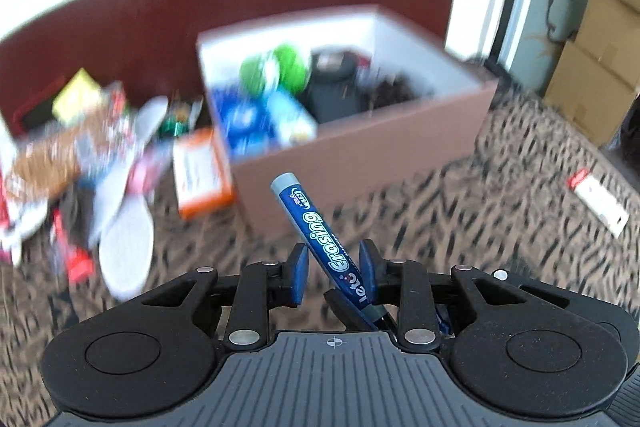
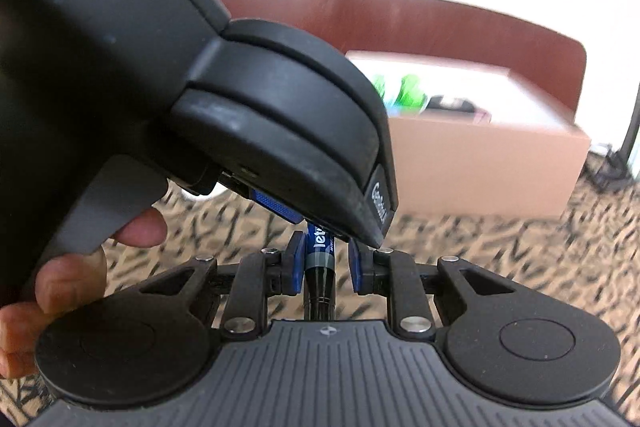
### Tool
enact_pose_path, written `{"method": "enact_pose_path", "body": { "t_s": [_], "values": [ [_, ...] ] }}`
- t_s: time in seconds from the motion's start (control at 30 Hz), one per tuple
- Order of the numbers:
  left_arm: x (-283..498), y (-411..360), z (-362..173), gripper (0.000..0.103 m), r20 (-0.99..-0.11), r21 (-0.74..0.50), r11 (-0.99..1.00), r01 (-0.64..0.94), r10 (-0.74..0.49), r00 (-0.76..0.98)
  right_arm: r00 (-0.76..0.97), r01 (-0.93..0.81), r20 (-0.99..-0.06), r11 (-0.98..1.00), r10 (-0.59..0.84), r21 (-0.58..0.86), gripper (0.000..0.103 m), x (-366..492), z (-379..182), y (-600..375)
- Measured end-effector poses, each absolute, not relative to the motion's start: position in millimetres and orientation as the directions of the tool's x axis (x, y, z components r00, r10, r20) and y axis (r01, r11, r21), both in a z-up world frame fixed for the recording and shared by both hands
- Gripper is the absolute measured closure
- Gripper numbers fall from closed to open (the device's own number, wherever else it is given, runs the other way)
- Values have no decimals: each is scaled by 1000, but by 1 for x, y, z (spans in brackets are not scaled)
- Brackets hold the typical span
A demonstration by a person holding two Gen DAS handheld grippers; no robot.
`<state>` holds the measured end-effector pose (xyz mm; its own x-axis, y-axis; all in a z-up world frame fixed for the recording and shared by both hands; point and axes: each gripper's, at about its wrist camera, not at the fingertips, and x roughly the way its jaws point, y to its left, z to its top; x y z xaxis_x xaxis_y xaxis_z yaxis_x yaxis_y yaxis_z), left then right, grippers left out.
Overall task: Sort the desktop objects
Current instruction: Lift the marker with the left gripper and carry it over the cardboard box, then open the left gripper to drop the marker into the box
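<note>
A blue marker (image 1: pixel 316 227) printed "Erasing", with a grey top end, slants up to the left between the pads of my left gripper (image 1: pixel 334 253), which is shut on it. In the right wrist view the same marker (image 2: pixel 320 247) runs down to a black lower end between the pads of my right gripper (image 2: pixel 325 261), also shut on it. The left gripper's black housing (image 2: pixel 260 115) fills the upper left there, with one blue pad (image 2: pixel 276 206) showing. Beyond stands an open pink-brown box (image 1: pixel 360 163) with white inner walls, holding green, blue and black items. The picture is blurred.
Left of the box lies a pile: white insoles (image 1: pixel 124 243), an orange-and-white carton (image 1: pixel 200 175), a yellow block (image 1: pixel 76 95). A red-and-white packet (image 1: pixel 596 199) lies on the patterned cloth at the right. Cardboard boxes (image 1: pixel 592 67) stand far right. A person's fingers (image 2: pixel 68 279) hold the left gripper's trigger.
</note>
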<state>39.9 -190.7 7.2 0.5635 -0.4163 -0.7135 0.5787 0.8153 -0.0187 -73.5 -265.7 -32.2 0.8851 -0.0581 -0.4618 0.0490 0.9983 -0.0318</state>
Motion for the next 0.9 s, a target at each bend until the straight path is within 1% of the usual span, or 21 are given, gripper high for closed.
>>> {"method": "enact_pose_path", "body": {
  "t_s": [0.2,0.3,0.43,0.6,0.73,0.77,0.8,0.83,0.87,0.9],
  "values": [
    [77,-235,53,77,-638,6,794,608,-466,613,927,93,-358,994,-110,-64,77,-48,13,-310],
    [105,-259,64,77,-628,-5,788,615,-482,611,934,115,-330,990,-134,-76,77,-27,28,-333],
    [143,-287,62,77,-628,-17,775,631,-500,597,933,131,-329,988,-149,-77,77,6,35,-367],
    [187,-314,50,76,-649,-71,777,626,-512,562,918,137,-365,988,-153,-68,77,41,30,-402],
    [209,-330,36,74,-660,-69,779,624,-504,557,910,135,-388,989,-146,-55,77,62,21,-425],
    [212,-332,33,70,-662,-70,780,621,-502,557,909,134,-392,990,-143,-51,77,66,19,-429],
    [216,-334,30,57,-664,-75,782,619,-502,554,908,132,-396,990,-139,-46,77,69,17,-433],
    [218,-332,29,56,-664,-81,786,613,-501,555,908,128,-397,991,-133,-41,77,72,15,-437],
    [222,-333,26,53,-662,-85,793,604,-498,560,909,122,-399,992,-125,-32,77,74,13,-441],
    [223,-332,24,41,-658,-81,803,591,-488,573,909,117,-400,993,-117,-25,77,76,10,-445]
  ]
}}
